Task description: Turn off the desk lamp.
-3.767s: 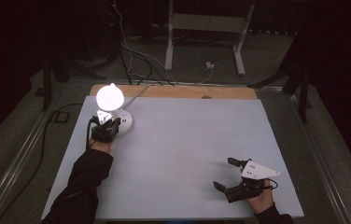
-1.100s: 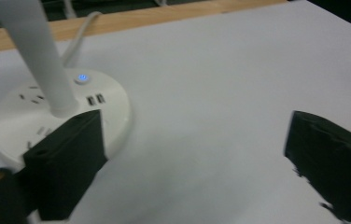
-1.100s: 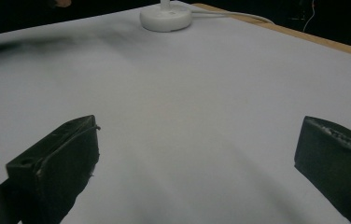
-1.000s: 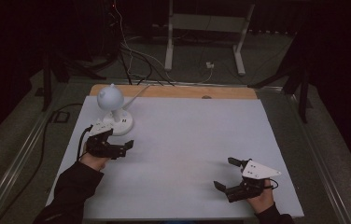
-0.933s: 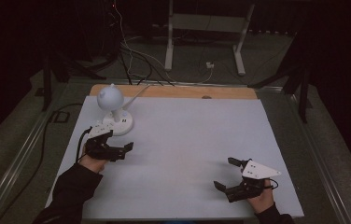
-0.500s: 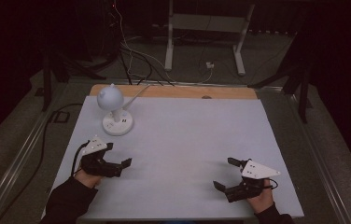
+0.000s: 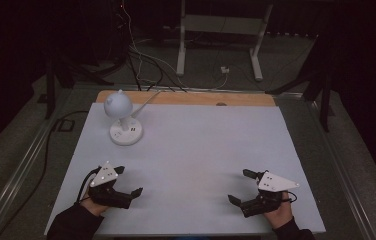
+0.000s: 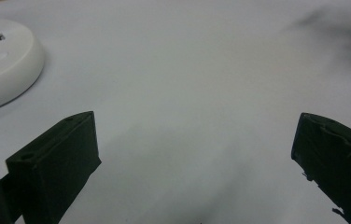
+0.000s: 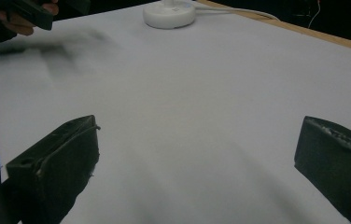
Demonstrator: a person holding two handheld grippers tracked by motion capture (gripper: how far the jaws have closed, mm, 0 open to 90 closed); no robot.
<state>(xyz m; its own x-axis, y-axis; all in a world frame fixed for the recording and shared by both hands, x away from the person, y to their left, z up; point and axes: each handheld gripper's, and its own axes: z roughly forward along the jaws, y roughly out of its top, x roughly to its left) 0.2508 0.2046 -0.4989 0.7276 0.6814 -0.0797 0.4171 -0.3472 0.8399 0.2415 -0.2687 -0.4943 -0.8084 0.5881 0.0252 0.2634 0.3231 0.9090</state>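
White table top mostly bare; wide open room between the two grippers and toward the right edge. Wooden strip along the far edge. White desk lamp at the far-left corner area, round base flat on the table, cord running off the far edge.

Versus 3.8 s ago: lamp lit then, dark now; left gripper at the lamp base then, now pulled back to the near-left edge, well apart from the lamp. Right gripper unmoved.

Left gripper low over the table, jaws spread wide, holding nothing, pointing right. Right gripper near the near-right edge, jaws spread wide, holding nothing, pointing left. Forearms in from the bottom edge.
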